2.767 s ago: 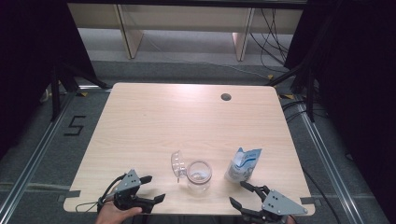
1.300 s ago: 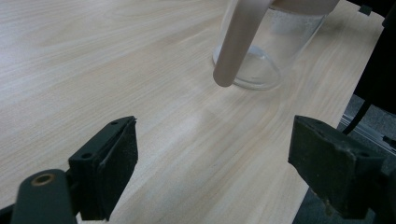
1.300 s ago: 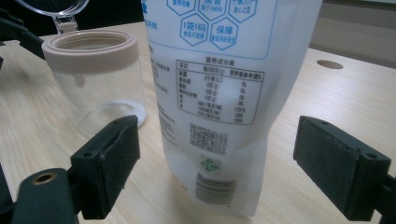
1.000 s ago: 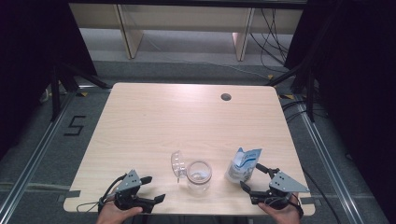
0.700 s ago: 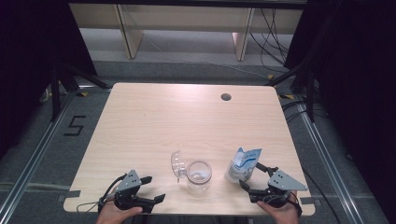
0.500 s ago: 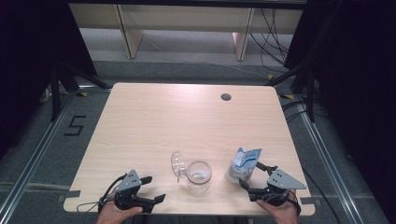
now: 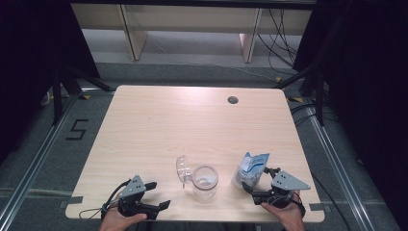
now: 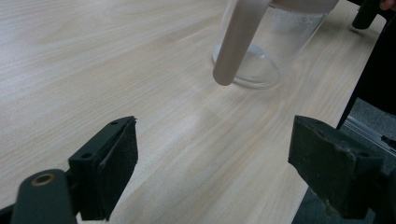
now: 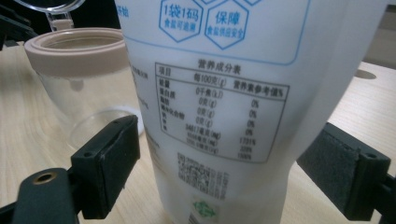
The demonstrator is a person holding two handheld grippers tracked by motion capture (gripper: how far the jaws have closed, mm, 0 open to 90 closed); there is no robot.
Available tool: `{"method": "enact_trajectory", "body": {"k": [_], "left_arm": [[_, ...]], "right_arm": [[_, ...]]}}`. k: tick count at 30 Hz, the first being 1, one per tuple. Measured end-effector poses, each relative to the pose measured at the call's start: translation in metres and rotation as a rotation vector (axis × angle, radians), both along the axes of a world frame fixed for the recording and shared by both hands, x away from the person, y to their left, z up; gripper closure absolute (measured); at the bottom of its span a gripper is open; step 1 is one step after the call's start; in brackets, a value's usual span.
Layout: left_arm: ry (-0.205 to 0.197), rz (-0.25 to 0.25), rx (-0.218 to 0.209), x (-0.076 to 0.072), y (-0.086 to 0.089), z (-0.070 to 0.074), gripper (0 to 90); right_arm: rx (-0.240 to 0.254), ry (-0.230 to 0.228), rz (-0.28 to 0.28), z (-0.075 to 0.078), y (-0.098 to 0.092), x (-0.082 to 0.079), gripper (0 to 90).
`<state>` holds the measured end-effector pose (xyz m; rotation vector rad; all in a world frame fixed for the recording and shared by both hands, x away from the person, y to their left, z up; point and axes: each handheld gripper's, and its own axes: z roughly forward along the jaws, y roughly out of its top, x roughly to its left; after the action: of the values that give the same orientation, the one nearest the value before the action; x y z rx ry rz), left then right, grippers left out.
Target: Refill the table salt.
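Note:
A white and blue stand-up pouch [image 7: 250, 169] stands upright near the table's front right. My right gripper [image 7: 254, 186] is open with one jaw on each side of the pouch [image 9: 224, 93], close to it but apart. A clear glass jar [image 7: 205, 182] with a pinkish rim stands to the pouch's left, its clear hinged lid [image 7: 183, 169] swung open. The jar [image 9: 77, 79] appears behind the pouch in the right gripper view. My left gripper [image 7: 159, 195] is open at the front left, low over bare wood, pointing at the jar [image 8: 266, 44].
The wooden table [image 7: 192, 125] has a round cable hole [image 7: 233, 100] at the back right. Its front edge runs just under both hands. Black frame legs and cables stand around the table on the grey floor.
My right gripper has moved forward from the front edge up to the pouch, its jaws now either side of it. The left gripper, jar and pouch have stayed put.

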<state>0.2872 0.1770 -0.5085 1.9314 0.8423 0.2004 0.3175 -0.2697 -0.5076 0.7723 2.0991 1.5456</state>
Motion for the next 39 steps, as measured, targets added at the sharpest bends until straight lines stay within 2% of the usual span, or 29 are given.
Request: {"method": "enact_trajectory", "body": {"k": [1,2,3,4,5,6,7,8,9,10,11,13,14,15,16,20,22,26,27,28,29,30,31,32,33,34,35,36,39], "left_arm": [[-0.002,0.0,-0.001,0.0,0.0,0.0,15.3],[-0.003,0.0,-0.001,0.0,0.0,0.0,15.3],[-0.003,0.0,-0.001,0.0,0.0,0.0,15.3],[-0.002,0.0,0.0,0.0,0.0,0.0,15.3],[0.0,0.0,-0.001,0.0,0.0,0.0,15.3],[-0.001,-0.001,0.001,0.0,0.0,0.0,15.3],[0.0,-0.001,0.001,0.0,0.0,0.0,15.3],[-0.001,0.0,0.001,0.0,0.0,0.0,15.3],[-0.001,0.001,0.004,0.0,0.0,0.0,15.3],[-0.001,0.001,0.004,0.0,0.0,0.0,15.3],[-0.001,0.001,0.004,0.0,0.0,0.0,15.3],[0.001,0.0,-0.001,0.0,-0.001,0.0,15.3],[0.0,-0.002,0.0,0.0,-0.001,0.0,15.3],[0.0,-0.001,0.0,0.0,-0.001,0.0,15.3],[0.0,-0.001,0.0,0.0,-0.001,0.0,15.3],[0.0,-0.001,0.0,0.0,0.0,0.0,15.3],[0.014,0.01,-0.006,-0.001,-0.001,0.0,15.3],[0.009,0.005,-0.003,-0.001,-0.002,-0.001,15.3],[0.007,0.004,-0.004,-0.001,-0.002,-0.001,15.3],[0.006,0.008,-0.003,-0.002,-0.002,-0.001,15.3],[0.007,0.004,-0.001,-0.002,-0.002,-0.001,15.3],[0.008,0.004,-0.001,-0.002,-0.002,-0.001,15.3],[0.008,0.004,-0.001,-0.002,-0.002,-0.001,15.3],[0.011,0.003,0.006,-0.002,-0.002,-0.001,15.3],[0.01,0.004,0.006,-0.002,-0.002,-0.001,15.3],[0.009,0.007,0.007,-0.002,-0.002,-0.001,15.3],[0.009,0.007,0.007,-0.002,-0.002,-0.001,15.3],[0.008,0.007,0.009,-0.002,-0.002,-0.001,15.3],[0.011,0.009,0.003,-0.002,-0.003,-0.001,15.3]], "right_arm": [[-0.006,0.019,-0.006,0.001,0.0,-0.001,15.5],[0.006,-0.023,-0.022,0.0,0.001,0.001,15.5],[-0.007,-0.013,0.019,0.001,-0.001,0.003,15.7],[0.01,-0.001,0.025,0.0,0.0,0.003,15.5],[-0.006,-0.056,0.019,0.0,0.0,0.007,15.7],[0.01,-0.034,0.042,-0.001,0.001,0.007,15.7],[0.01,-0.034,0.042,-0.001,0.001,0.007,15.7],[-0.016,-0.049,0.05,-0.001,0.0,0.01,15.7],[-0.02,-0.025,0.054,-0.002,0.0,0.009,15.7],[-0.02,-0.025,0.054,-0.002,0.0,0.009,15.7],[-0.01,-0.045,0.052,-0.003,0.002,0.011,15.8],[-0.028,-0.049,0.066,-0.004,0.002,0.012,17.1],[-0.019,-0.022,0.057,-0.004,0.002,0.01,17.7],[-0.013,-0.032,0.061,-0.004,0.002,0.011,24.6],[-0.016,-0.065,0.063,-0.004,0.002,0.012,28.2],[-0.02,-0.065,0.072,-0.003,0.002,0.01,31.1],[-0.026,-0.053,0.085,-0.002,0.002,0.01,32.9],[-0.034,-0.031,0.049,-0.001,0.003,0.007,34.6],[-0.019,-0.031,0.037,-0.001,0.005,0.007,34.9],[-0.032,-0.012,0.0,0.001,0.008,0.003,35.4],[-0.032,-0.012,0.0,0.001,0.008,0.003,35.4],[-0.025,0.022,-0.043,0.001,0.013,-0.002,35.6],[-0.025,0.022,-0.043,0.001,0.013,-0.002,35.6],[-0.044,-0.004,-0.079,0.002,0.016,-0.005,35.6],[-0.044,-0.004,-0.079,0.002,0.016,-0.005,35.6],[-0.042,0.017,-0.116,0.002,0.02,-0.009,35.6],[-0.042,0.017,-0.116,0.002,0.02,-0.009,35.6],[-0.033,0.039,-0.176,0.003,0.026,-0.014,35.6],[-0.04,0.042,-0.209,0.004,0.031,-0.016,35.6]]}}
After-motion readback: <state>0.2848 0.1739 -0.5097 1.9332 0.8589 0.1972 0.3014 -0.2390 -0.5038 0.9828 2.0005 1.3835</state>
